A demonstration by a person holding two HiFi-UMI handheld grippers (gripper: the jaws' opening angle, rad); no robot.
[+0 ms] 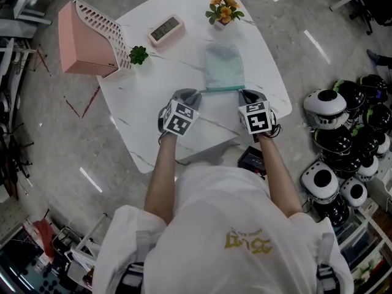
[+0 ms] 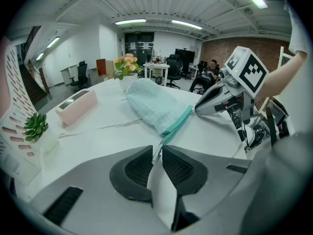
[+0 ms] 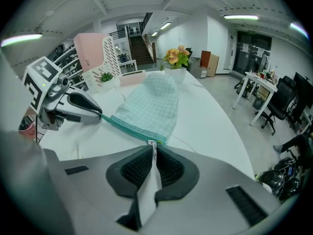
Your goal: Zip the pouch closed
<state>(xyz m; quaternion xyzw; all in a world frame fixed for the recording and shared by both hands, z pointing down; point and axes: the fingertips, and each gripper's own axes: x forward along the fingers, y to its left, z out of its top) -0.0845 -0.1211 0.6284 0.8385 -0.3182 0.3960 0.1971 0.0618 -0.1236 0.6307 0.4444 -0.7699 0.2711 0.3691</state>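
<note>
Evidently limp, light cloth (likely to slide): I take the pouch (image 1: 224,66) by its 2 ends. Left gripper (image 2: 157,149), opening, sits slack around the end tab (image 2: 159,145); right gripper (image 3: 154,150), opening, pinches the zip pull (image 3: 153,144).

We're looking at a white marble-look table (image 1: 159,84) w/ rounded corners. A pink slotted box (image 1: 86,38) is sitting at the far-left corner, w/ a tiny green plant (image 1: 138,55) just beside it. A pink clock (image 1: 166,29) & a flower pot (image 1: 223,11) are sitting near the far edge. A teal pouch (image 1: 224,69) is lying flat mid-table.
</note>
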